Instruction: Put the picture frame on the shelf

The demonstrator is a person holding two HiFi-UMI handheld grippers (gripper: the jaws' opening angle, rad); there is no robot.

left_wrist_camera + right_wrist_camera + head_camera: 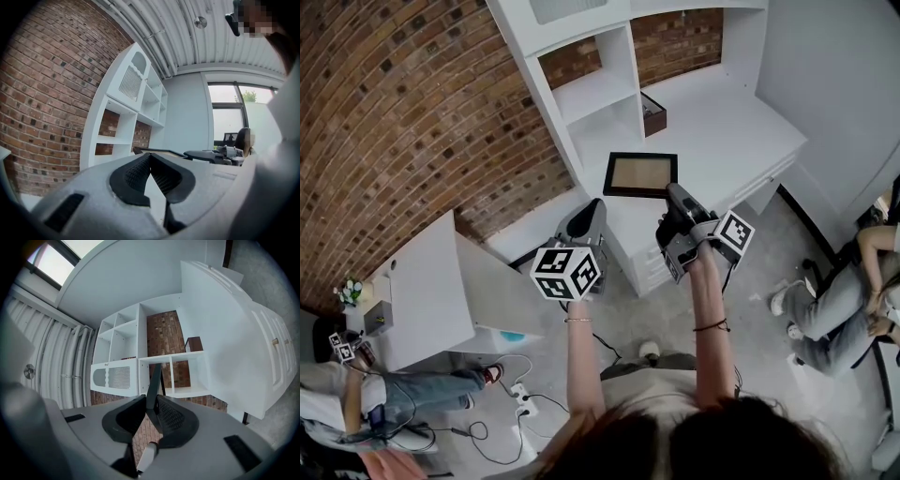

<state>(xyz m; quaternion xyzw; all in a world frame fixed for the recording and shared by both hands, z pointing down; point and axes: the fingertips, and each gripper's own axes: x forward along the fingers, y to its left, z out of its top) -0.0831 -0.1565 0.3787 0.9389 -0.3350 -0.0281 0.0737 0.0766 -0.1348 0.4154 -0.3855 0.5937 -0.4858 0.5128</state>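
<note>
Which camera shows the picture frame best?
The head view: the whole picture frame shows from above, in the right gripper. The right gripper view shows only its edge; the left gripper view, a thin sliver.

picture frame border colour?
The picture frame has a black border around a tan panel; clearest in the head view.

The picture frame (639, 174) has a dark matt border round a dull tan panel. The shelf (591, 94) looks smooth, white and painted. The wall (412, 112) is rough brick.
</note>
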